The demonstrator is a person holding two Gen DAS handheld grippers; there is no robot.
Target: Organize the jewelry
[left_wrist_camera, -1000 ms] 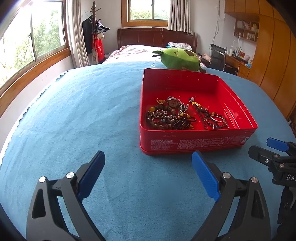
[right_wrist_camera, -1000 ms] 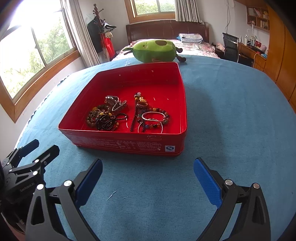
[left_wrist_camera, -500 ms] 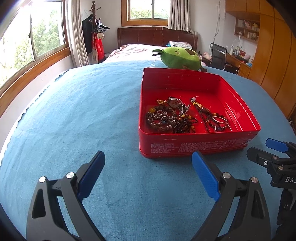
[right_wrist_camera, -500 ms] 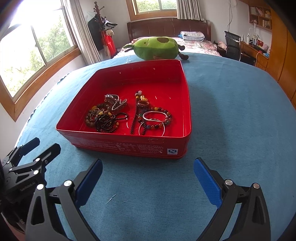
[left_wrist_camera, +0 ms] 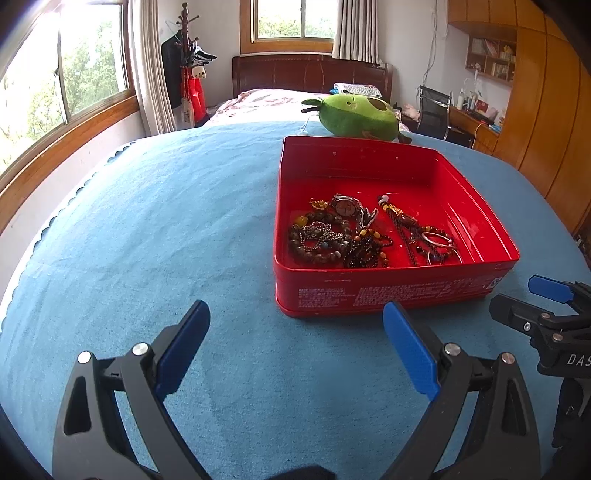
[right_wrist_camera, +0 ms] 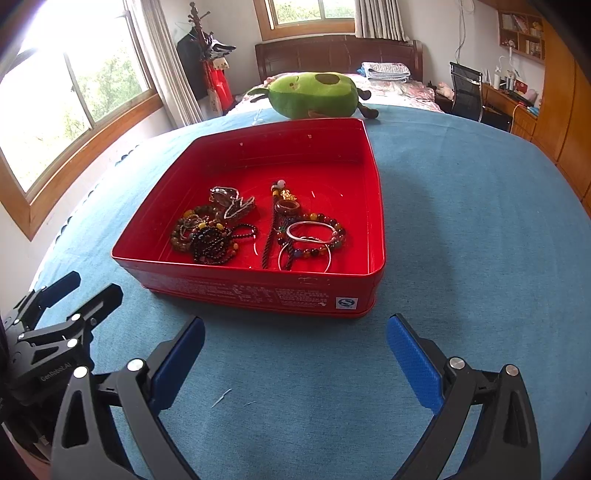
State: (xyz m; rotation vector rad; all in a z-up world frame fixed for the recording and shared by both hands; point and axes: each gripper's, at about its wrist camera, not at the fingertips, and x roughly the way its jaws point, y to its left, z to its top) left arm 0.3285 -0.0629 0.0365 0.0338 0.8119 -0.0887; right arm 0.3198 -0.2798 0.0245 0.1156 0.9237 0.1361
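Red tin of jewelry just ahead of both tongs, left and right released

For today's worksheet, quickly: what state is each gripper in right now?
Left gripper: open, holding nothing.
Right gripper: open, holding nothing.

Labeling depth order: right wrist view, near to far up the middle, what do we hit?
Right gripper → blue cloth → red tin → jewelry → green plush toy → headboard → window.
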